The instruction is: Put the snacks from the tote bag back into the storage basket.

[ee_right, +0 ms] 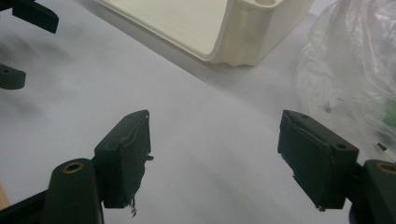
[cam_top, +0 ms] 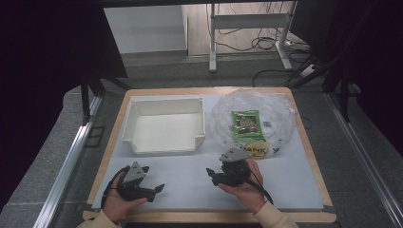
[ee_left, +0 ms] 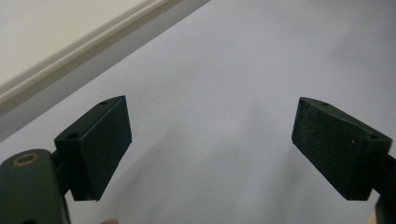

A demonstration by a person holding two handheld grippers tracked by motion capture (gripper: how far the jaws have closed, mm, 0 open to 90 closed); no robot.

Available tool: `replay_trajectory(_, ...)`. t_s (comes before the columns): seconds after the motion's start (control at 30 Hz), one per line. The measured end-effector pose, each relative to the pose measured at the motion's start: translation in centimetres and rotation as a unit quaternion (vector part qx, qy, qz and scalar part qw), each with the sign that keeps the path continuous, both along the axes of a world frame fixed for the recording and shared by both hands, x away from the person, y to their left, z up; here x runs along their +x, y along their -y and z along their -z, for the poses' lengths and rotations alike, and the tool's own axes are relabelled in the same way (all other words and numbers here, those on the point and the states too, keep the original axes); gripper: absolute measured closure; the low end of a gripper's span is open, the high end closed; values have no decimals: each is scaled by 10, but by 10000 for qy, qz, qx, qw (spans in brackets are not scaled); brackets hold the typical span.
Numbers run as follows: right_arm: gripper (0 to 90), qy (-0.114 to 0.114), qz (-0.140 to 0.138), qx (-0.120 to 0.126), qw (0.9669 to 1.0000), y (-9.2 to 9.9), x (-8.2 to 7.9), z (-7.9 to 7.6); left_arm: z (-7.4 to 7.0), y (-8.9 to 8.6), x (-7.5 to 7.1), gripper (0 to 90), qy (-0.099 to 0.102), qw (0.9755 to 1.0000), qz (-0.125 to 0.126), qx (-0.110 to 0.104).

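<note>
High view: both grippers, left gripper (cam_top: 159, 188) and right gripper (cam_top: 209, 175), rest low centre, jaws wide and empty, ready between tray (cam_top: 133, 124) and bag (cam_top: 280, 114).

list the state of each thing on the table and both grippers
left gripper: open, nothing between the jaws
right gripper: open, nothing between the jaws
white bin: upright, empty
clear plastic bag: lying crumpled on the table
green snack packet: lying flat inside the bag
yellow packet: lying at the bag's near edge
</note>
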State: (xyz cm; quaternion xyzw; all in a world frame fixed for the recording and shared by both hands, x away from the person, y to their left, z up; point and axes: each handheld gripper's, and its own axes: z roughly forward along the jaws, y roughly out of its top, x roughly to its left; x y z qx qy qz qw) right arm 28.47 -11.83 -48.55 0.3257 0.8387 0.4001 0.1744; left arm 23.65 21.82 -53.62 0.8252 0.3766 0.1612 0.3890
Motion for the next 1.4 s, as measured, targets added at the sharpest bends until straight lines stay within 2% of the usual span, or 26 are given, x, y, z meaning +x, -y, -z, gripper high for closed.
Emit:
replay_trajectory(0.27, 274, -188, -98, -26, 9998, -3, 1, 1, -1, -1, -2, 121, 55, 10000, -15, 3)
replay_trajectory(0.43, 277, -198, -145, -55, 9997, -6, 0, 0, -1, -1, -2, 121, 43, 10000, 4, 20)
replay_trajectory(0.57, 296, -295, -138, 10, 9995, -5, 3, -1, 0, -2, -1, 121, 30, 10000, 0, 43)
replay_trajectory(1.03, 313, -179, -232, 88, 9995, -8, 3, -15, -1, -1, -1, 121, 7, 10000, -1, 34)
replay_trajectory(1.2, 316, -197, -209, 142, 9995, -9, 8, -19, -1, -1, 0, 123, -7, 10000, 7, 45)
replay_trajectory(1.4, 329, -59, -187, 203, 9996, -9, 13, -32, 0, -1, 0, 123, -2, 10000, 6, 51)
